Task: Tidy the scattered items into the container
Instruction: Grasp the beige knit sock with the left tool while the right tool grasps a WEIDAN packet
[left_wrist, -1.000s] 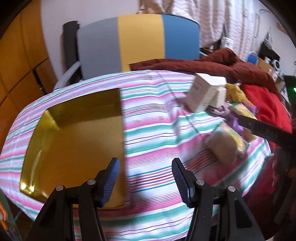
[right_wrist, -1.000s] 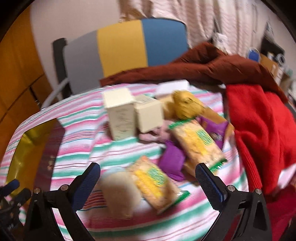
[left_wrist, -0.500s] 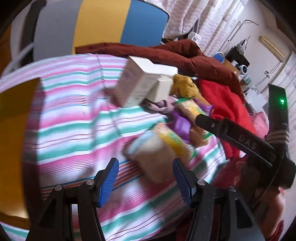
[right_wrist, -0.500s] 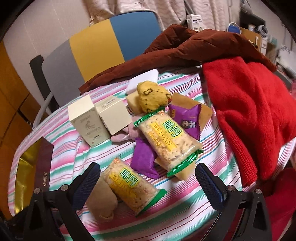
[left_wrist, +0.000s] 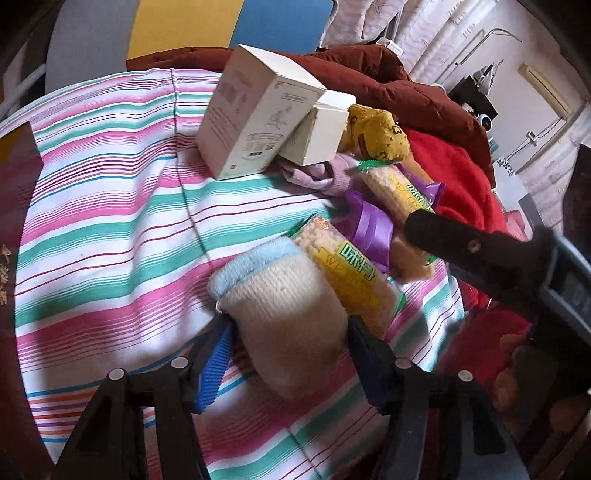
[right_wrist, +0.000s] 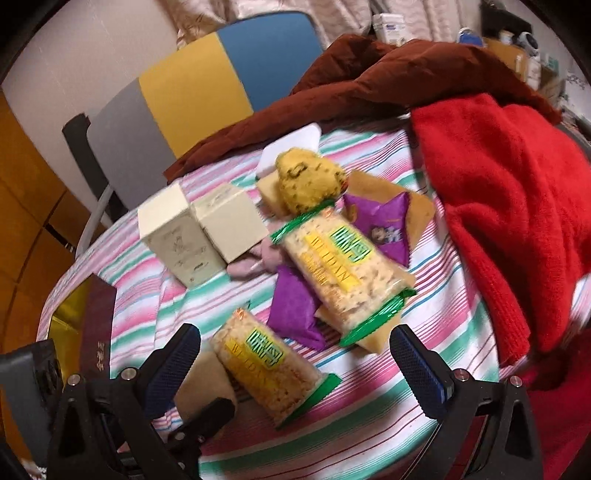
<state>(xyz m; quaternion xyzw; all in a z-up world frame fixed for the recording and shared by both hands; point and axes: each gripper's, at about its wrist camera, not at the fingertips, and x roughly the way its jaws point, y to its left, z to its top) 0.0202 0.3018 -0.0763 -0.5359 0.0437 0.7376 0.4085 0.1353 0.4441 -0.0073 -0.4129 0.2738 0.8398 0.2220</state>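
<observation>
Left hand-held gripper (left_wrist: 288, 354) angled down over the cream sock (left_wrist: 284, 310), a rolled knit one with a pale blue cuff. Its blue pads (left_wrist: 214, 369) sit either side of the sock and the jaws are closing; whether the pads already press on the wool I cannot tell.

The sock lies on the striped tablecloth (left_wrist: 110, 229) at the near edge of the table. Just beside the sock, on its far side and touching it, a rice cracker packet (left_wrist: 354, 273) with yellow and green print. Beyond that, a purple wrapper (left_wrist: 369, 229), then a second cracker packet (right_wrist: 343, 269) lying over more purple wrapping. Two cream boxes (left_wrist: 258, 122) stand farther back from the sock, touching each other, with a yellow sock (right_wrist: 306, 177) next to them.

Right hand-held gripper (right_wrist: 295, 365) hovers above the nearer cracker packet, jaws wide apart, nothing between them.

The gold-lined container (right_wrist: 70, 325) sits at the table's left edge, well apart from the sock. Red and brown garments (right_wrist: 509, 192) are heaped to the right.
</observation>
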